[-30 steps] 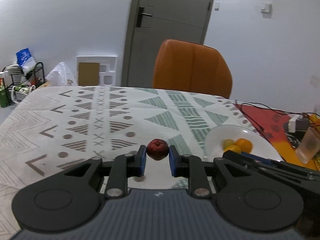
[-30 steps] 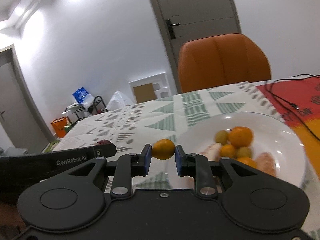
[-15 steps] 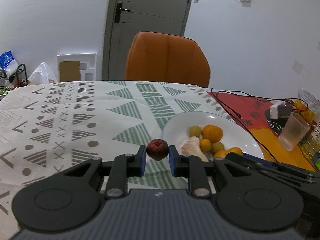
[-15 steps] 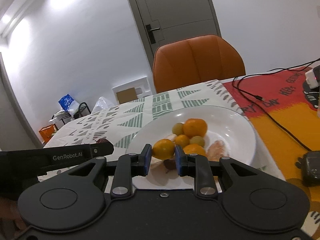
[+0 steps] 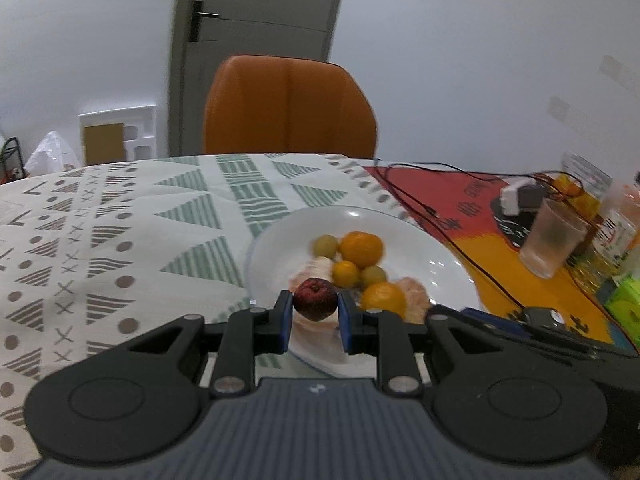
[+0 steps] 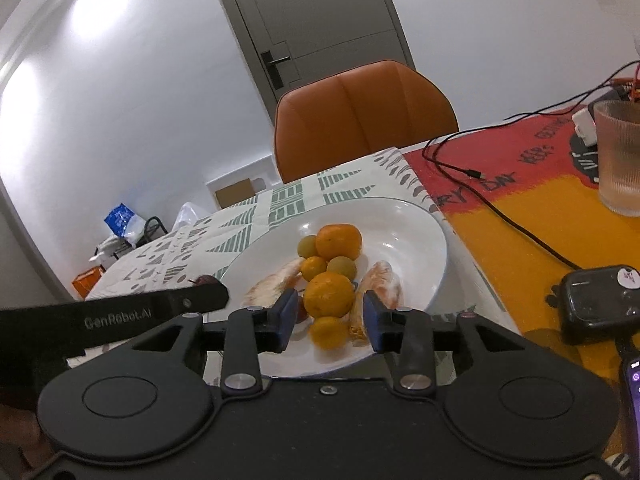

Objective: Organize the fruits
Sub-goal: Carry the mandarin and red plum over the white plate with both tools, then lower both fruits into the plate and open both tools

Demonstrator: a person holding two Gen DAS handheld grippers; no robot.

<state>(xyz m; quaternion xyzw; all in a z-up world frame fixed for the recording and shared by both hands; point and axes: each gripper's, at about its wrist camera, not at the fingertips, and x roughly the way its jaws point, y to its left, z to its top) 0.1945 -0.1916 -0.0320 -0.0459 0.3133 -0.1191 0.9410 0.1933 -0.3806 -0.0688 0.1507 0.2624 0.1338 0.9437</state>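
A white plate (image 5: 440, 256) on the patterned tablecloth holds several oranges, small green fruits and peeled segments. My left gripper (image 5: 314, 316) is shut on a dark red fruit (image 5: 315, 298) above the plate's near left rim. In the right wrist view the same plate (image 6: 412, 240) lies just ahead. My right gripper (image 6: 329, 304) is open, with its blue fingers apart on either side of an orange (image 6: 329, 294) on the heap, a gap showing on each side. The left gripper's black body (image 6: 120, 314) reaches in from the left with the red fruit (image 6: 206, 280) at its tip.
A ribbed glass cup (image 6: 618, 156) stands on the red and yellow mat at the right. A black cable (image 6: 500, 208) runs across that mat, near a black device (image 6: 596, 304). An orange chair (image 5: 288, 108) stands behind the table.
Both grippers have moved right and forward over the plate. The right gripper has opened and let go of the orange it held. The left still holds the red fruit.
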